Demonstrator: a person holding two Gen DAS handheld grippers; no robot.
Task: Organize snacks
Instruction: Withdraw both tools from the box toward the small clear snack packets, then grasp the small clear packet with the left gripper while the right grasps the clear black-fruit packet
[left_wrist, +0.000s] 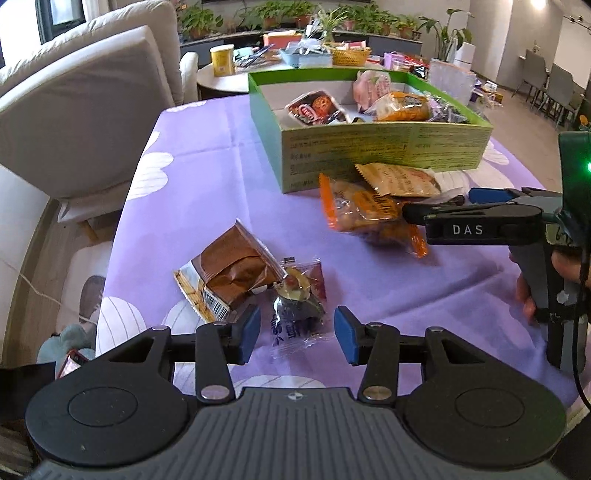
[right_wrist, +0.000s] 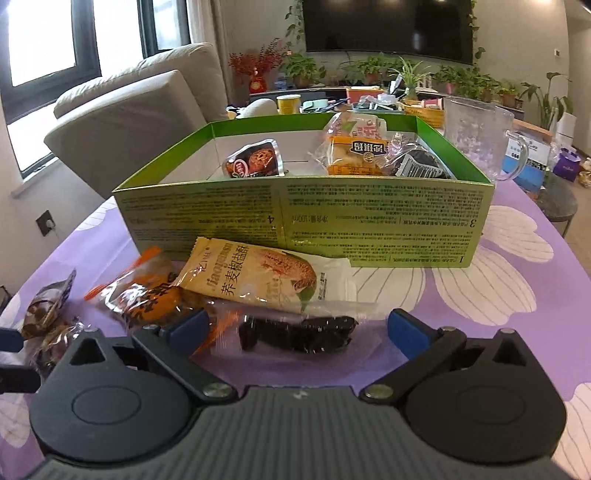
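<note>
A green box (left_wrist: 384, 147) (right_wrist: 369, 221) on the purple tablecloth holds several snack packs. In front of it lie an orange pack (left_wrist: 364, 212) (right_wrist: 147, 291), a tan pack (left_wrist: 400, 181) (right_wrist: 258, 277) and a clear pack of dark pieces (right_wrist: 299, 332). My right gripper (right_wrist: 295, 330) (left_wrist: 439, 203) is open, its jaws either side of the clear dark pack. My left gripper (left_wrist: 297, 334) is open around a small clear purple candy pack (left_wrist: 295, 317). A brown cake pack (left_wrist: 229, 273) lies beside it.
A grey armchair (left_wrist: 74, 110) stands left of the table. A clear plastic mug (right_wrist: 480, 136) stands behind the box at right. A cluttered side table (left_wrist: 295, 55) with plants is beyond. The table edge (left_wrist: 122, 229) runs along the left.
</note>
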